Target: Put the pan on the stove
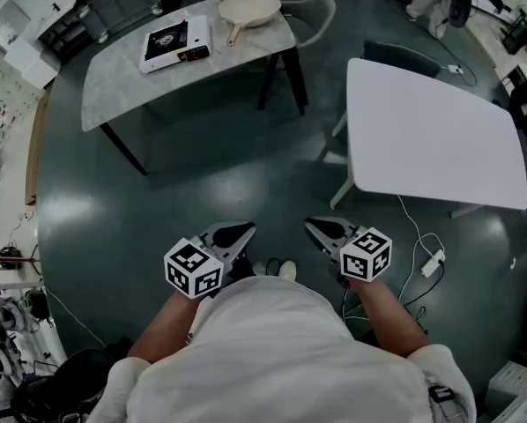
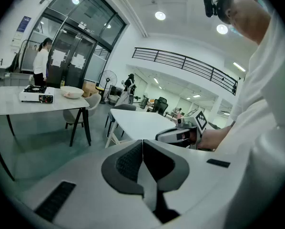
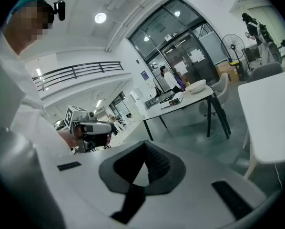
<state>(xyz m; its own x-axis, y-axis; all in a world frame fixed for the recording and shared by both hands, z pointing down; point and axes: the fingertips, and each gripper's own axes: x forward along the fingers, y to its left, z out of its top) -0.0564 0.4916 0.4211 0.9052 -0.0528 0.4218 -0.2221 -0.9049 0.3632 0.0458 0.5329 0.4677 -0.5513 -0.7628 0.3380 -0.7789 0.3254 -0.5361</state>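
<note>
I've started nothing: my left tongs and right tongs are both closed and empty. The pan lies beside the portable stove on the far bench, so the reach, grasp and placement all remain.

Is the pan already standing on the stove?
No, the pan lies on the grey table, beside the stove and apart from it.

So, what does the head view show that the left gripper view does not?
Only the head view: the white cable with its plug on the floor, and the marker cube on the left gripper. Only the left gripper view: a person by the glass doors, and the balcony railing. Both: the stove, the pan beside it, the white table.
</note>
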